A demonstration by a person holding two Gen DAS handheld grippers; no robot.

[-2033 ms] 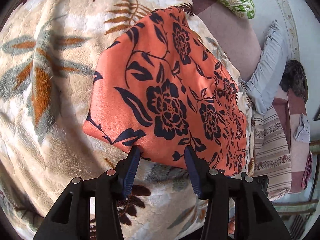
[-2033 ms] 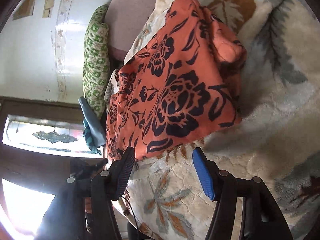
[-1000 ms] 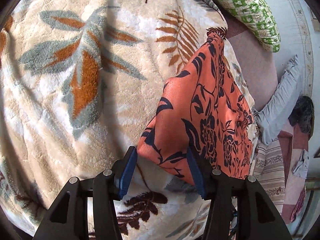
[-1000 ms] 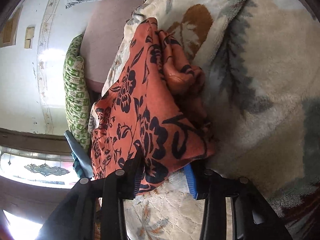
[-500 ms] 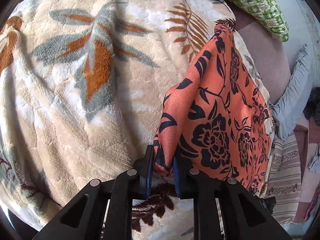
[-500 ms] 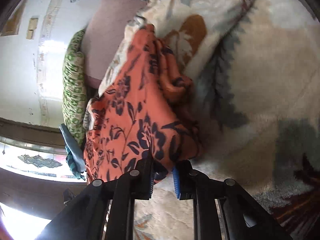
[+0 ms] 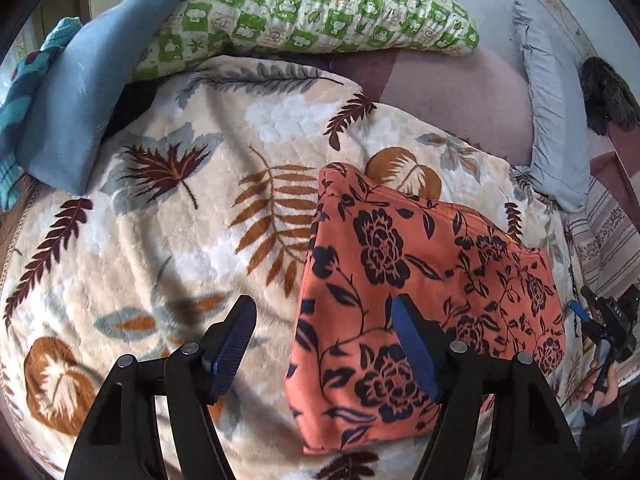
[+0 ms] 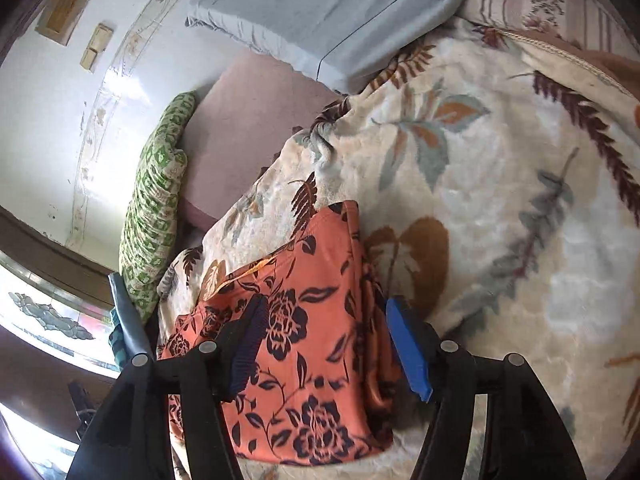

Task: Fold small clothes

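The orange garment with dark flowers (image 7: 420, 280) lies folded on the leaf-patterned blanket (image 7: 160, 220), right of centre in the left wrist view. My left gripper (image 7: 324, 340) hovers above its left edge, jaws opening, one finger over the garment, the other over bare blanket; nothing is pinched. In the right wrist view the garment (image 8: 320, 280) lies low in the middle. My right gripper (image 8: 328, 344) hangs above it, jaws opening and clear of the cloth. The garment's thicker bunched edge (image 8: 372, 360) lies along its right side.
A green checked pillow (image 7: 312, 4) and a blue cloth (image 7: 80, 92) lie at the blanket's far side. A grey pillow (image 7: 552, 120) and striped fabric (image 7: 608, 240) sit to the right. A person's hand (image 7: 600, 388) shows at the right edge. A window (image 8: 52, 320) is at left.
Half a second ago both grippers were pinched shut on the garment's near edge. Now both have let go, opened wide and lifted back, and the garment rests flat on the blanket.
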